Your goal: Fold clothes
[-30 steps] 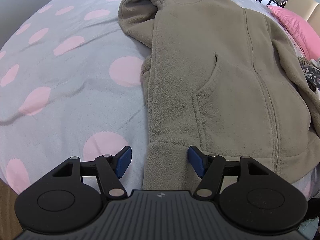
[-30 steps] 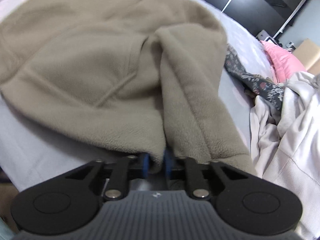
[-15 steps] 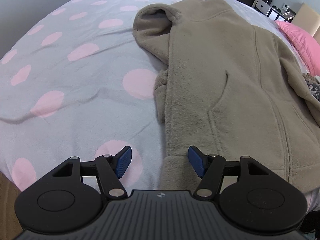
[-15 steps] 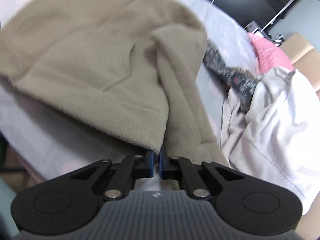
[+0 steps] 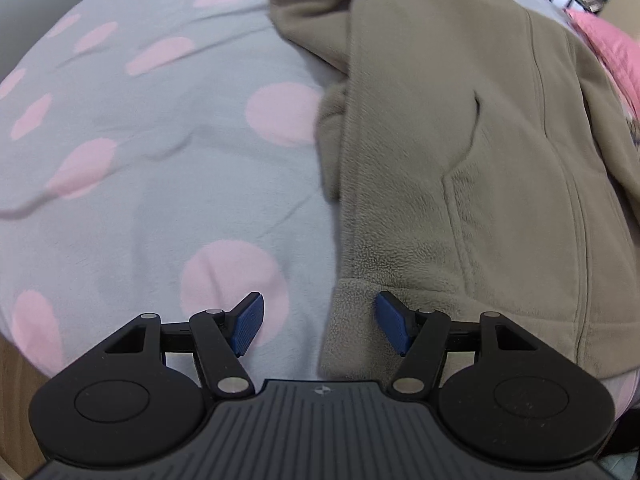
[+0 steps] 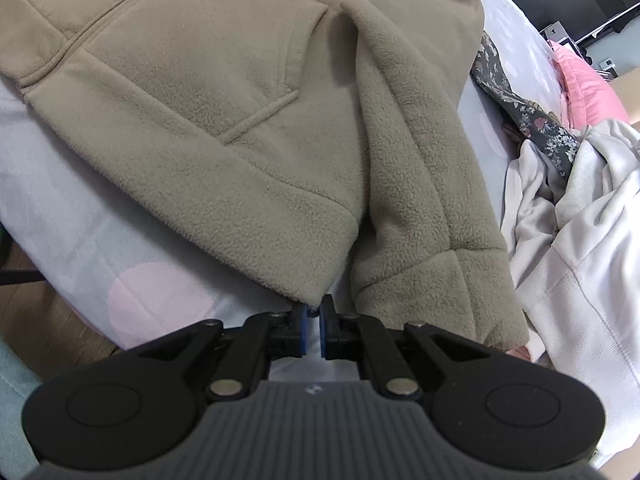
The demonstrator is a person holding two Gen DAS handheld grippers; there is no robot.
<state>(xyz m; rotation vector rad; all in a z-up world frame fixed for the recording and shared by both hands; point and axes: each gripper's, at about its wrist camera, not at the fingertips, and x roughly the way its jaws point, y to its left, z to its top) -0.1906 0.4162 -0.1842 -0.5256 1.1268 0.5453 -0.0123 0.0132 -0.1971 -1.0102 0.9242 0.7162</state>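
A tan fleece zip jacket (image 5: 460, 160) lies front up on the bed. My left gripper (image 5: 320, 326) hovers open just above its lower left hem corner; the hem edge sits between the blue pads (image 5: 249, 322), which do not touch it. In the right wrist view the jacket (image 6: 200, 100) spreads away from me, with its sleeve (image 6: 420, 180) lying along the right side. My right gripper (image 6: 314, 324) is shut on the tip of the jacket's right hem corner, pinched between the narrow pads.
The grey bedspread with pink dots (image 5: 140, 160) stretches left of the jacket. A pink pillow (image 5: 612, 44) lies far right. A white garment (image 6: 580, 260) and a dark floral one (image 6: 528, 120) are heaped right of the sleeve. Wooden floor (image 6: 40, 320) shows past the bed's edge.
The left gripper has shifted left, so the jacket's hem edge now lies between its pads rather than fully under them. The right gripper has swung and come closer, still pinching the hem corner.
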